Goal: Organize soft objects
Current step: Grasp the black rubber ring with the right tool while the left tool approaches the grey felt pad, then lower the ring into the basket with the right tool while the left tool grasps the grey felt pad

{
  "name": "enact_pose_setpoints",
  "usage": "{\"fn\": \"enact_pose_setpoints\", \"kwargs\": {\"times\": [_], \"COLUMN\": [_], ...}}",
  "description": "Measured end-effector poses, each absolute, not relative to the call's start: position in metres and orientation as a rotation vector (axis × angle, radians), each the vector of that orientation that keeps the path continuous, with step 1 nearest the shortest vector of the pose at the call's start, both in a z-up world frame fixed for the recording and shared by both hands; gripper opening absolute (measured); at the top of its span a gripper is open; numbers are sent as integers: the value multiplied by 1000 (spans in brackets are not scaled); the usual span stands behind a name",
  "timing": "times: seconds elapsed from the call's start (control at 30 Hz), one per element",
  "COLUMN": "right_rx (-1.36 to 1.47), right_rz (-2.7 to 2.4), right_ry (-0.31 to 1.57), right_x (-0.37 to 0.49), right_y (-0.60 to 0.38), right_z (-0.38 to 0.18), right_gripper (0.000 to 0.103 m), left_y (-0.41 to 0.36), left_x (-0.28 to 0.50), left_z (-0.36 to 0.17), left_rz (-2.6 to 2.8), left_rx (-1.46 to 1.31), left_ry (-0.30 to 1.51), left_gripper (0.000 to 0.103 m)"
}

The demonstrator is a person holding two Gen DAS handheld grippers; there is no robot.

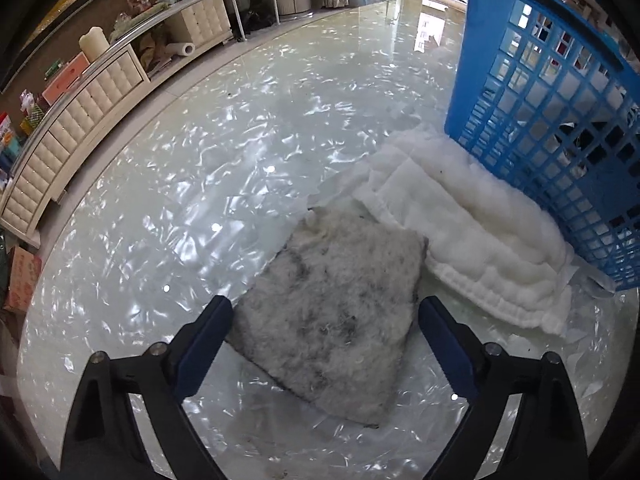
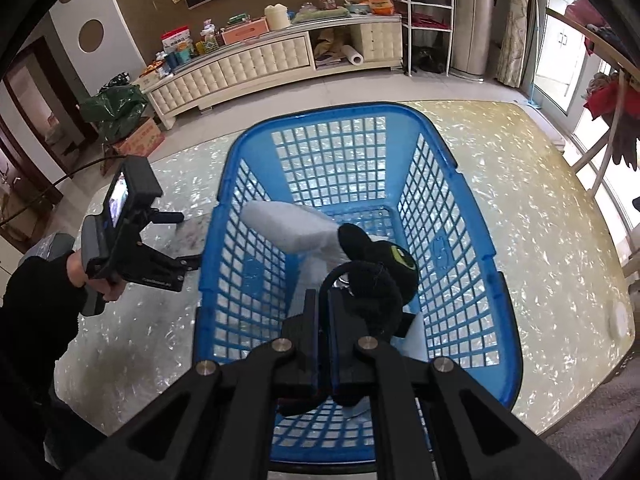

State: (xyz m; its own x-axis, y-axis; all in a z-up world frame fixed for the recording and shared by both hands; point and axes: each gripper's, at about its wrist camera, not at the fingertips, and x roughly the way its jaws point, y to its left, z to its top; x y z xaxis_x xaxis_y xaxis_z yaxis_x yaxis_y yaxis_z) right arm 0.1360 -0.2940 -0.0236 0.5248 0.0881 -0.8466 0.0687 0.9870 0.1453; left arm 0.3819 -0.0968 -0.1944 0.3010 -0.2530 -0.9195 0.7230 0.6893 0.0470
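A grey-white fuzzy pad (image 1: 332,320) lies flat on the glossy table, between the fingers of my open left gripper (image 1: 324,312), which hovers just above it. A white quilted cloth (image 1: 472,232) lies beside it against the blue basket (image 1: 560,112). My right gripper (image 2: 324,300) is shut on a black plush toy (image 2: 380,280) with yellow-green eyes and holds it over the inside of the blue basket (image 2: 496,280). A white folded soft item (image 2: 288,224) lies in the basket. The left gripper device (image 2: 132,240) shows left of the basket.
The marbled table (image 1: 200,180) extends far left and back. A cream cabinet (image 2: 248,68) with clutter stands along the wall. A white rack (image 2: 428,16), a green bag (image 2: 116,108) and a cardboard box (image 2: 140,140) sit on the floor.
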Motion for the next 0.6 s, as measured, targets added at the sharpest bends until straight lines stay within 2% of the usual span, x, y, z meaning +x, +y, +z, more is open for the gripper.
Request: {"fn": "enact_pose_setpoints", "kwargs": {"times": [0.1,0.23,0.3,0.33,0.4,0.47,0.6], "right_rx": [169,171,170,167,167,167,178], "right_rz": [8,6,6,0,-10,-21,-40], "right_ry": [1033,1047,1049,1050,1058,1062,1085], "right_x": [135,137,137,137,134,131,127], "right_y": [-294,-292,-291,-291,-295,-298,-305], "right_z": [-27,-27,-26,-25,-23,-23,-29], "right_gripper": [4,4,4,4,4,4,4], "left_y": [-97,-94,-93,-92,-90,-88,-81], "left_x": [381,378,376,374,373,375,380], "left_z": [-192,-188,-188,-186,-185,-184,-184], "left_rz": [-694,-706,-718,-716,-697,-681,-656], "left_rx": [504,510,514,513,509,512,494], "left_ry": [1077,1066,1049,1040,1026,1021,1028], "left_gripper": [77,66,47,41,24,16,15]}}
